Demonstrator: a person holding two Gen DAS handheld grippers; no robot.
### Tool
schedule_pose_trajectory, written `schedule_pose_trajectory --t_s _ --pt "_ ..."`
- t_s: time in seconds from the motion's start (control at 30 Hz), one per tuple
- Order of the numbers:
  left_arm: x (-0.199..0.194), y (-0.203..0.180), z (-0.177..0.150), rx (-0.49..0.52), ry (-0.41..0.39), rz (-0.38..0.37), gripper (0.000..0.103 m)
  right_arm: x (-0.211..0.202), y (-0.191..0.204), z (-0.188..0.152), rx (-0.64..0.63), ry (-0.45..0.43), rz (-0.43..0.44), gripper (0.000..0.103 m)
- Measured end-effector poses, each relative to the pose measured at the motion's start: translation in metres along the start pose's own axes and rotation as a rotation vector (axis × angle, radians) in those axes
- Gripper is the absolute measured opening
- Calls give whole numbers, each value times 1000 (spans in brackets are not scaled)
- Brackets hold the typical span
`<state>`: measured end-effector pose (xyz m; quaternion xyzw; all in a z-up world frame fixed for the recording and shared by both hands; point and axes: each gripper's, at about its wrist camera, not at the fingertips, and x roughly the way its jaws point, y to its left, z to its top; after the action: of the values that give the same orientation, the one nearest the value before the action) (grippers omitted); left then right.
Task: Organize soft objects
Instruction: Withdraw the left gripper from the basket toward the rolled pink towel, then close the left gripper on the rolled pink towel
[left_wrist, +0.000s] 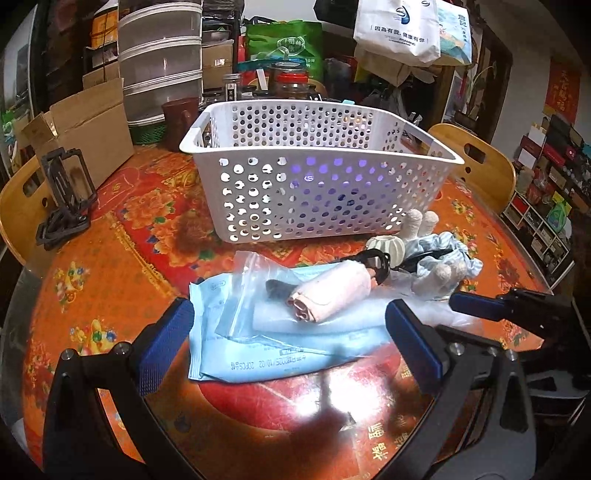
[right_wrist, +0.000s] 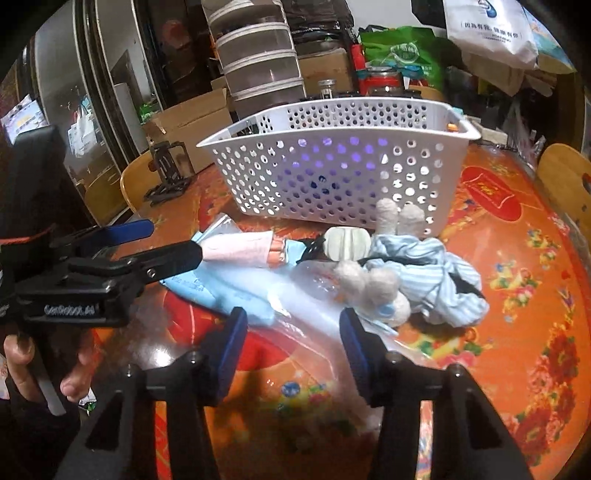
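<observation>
The white tote bag (left_wrist: 397, 27) hanging behind my table reads "因為有我, 健康有你" under a blue drop logo. My light-blue soft wipes pack (left_wrist: 280, 354) carries print, upside down, that looks like "20PCS". The red wall banner (left_wrist: 562, 91) shows gold characters too blurred to read.

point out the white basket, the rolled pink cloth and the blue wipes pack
white basket (left_wrist: 369, 206), left wrist view, on its perforated front wall
rolled pink cloth (left_wrist: 332, 295), left wrist view, middle of the roll
blue wipes pack (left_wrist: 280, 363), left wrist view, on its printed near edge
</observation>
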<state>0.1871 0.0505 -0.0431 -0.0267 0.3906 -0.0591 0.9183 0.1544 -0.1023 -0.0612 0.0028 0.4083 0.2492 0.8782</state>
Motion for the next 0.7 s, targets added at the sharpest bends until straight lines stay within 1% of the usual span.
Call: schedule_pose_trajectory --t_s 0.07,0.37,0.43,0.6,0.63,0.7 --pt "3 1 0 -5 1 2 103 8 -2 4 11 10 -6 47" --pt "13 8 0 -17 11 -5 103 29 -1 20 24 10 -75 47" --pt "13 10 0 -20 10 -3 103 33 -1 23 16 5 -97 47" --pt "17 15 1 -31 15 -5 103 46 0 26 -1 27 -111 47" --pt "18 15 1 -29 17 -8 103 47 1 26 -4 28 -115 46" --pt "21 13 0 -24 22 -13 103 49 0 25 -4 29 -123 38"
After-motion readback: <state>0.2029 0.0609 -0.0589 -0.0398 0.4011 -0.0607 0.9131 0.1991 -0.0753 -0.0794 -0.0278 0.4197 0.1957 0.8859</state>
